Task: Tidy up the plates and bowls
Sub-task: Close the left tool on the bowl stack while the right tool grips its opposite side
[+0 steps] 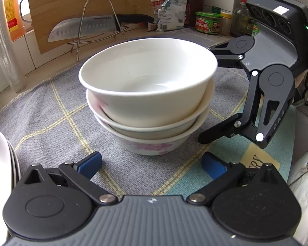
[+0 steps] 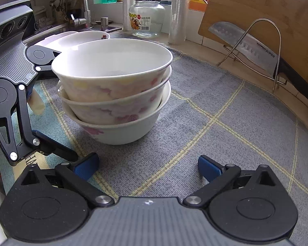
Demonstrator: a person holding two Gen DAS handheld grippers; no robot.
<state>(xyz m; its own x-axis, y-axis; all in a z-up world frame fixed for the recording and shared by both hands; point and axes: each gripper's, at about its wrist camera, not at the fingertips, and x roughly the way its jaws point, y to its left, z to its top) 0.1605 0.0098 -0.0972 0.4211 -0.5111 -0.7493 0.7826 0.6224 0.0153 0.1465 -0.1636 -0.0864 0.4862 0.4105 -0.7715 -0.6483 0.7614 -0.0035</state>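
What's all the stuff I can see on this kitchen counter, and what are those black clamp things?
bowls: three, white with pink flowers, nested in a stack mid-cloth
plates: a few, white, stacked behind the bowls near the sink
cloth: one, grey with pale yellow checks, covering the counter
knife: one, steel blade and black handle, on a wire rack
cutting board: one, light wood, leaning behind the knife
glass jar: one, clear, by the window
green tub: one, back of counter
faucet: one, metal, at the sink
left hand-held gripper: black, blue pads, open, empty
right hand-held gripper: same, open, empty
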